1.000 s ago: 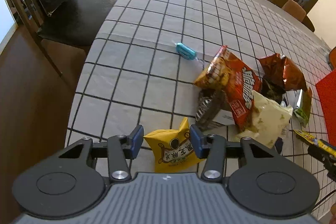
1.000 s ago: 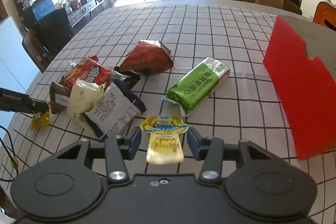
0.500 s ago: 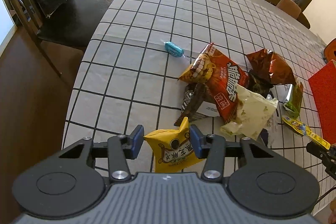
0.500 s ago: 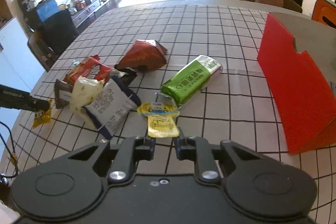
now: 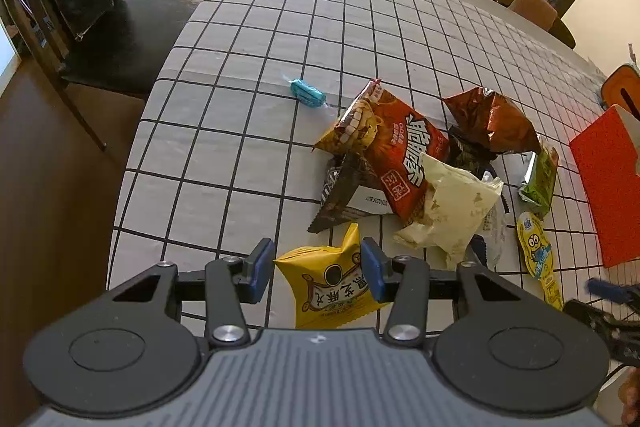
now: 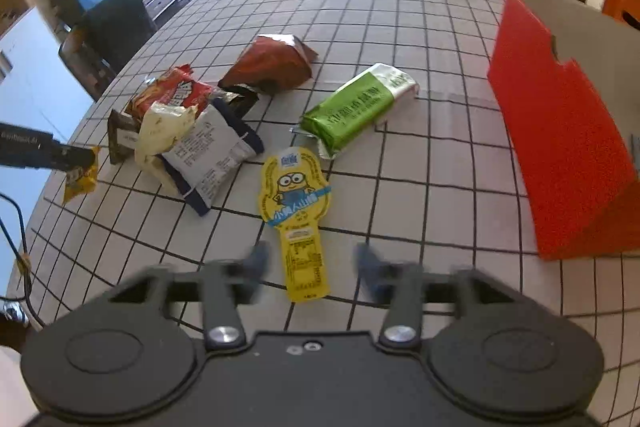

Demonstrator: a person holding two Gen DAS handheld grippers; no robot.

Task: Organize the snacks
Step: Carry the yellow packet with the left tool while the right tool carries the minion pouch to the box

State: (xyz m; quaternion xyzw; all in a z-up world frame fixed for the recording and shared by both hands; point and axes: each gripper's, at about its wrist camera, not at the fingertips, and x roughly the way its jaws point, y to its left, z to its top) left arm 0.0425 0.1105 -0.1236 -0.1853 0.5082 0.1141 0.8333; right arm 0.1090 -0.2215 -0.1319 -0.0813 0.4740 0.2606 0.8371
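Right claw (image 6: 310, 265): reopened, fingers blurred, astride the Minions pouch (image 6: 298, 205) on the surface; regrasp pending. Left claw (image 5: 318, 269): grips yellow packet (image 5: 330, 289).

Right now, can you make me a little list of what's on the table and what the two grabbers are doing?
left gripper: shut on the yellow snack bag
right gripper: open, blurred, fingers either side of the minion pouch, which lies flat
pile: red chip bag, cream bag, white packet
alone: green bar, brown bag, blue candy
red box: stands at the right
tablecloth: white with black grid
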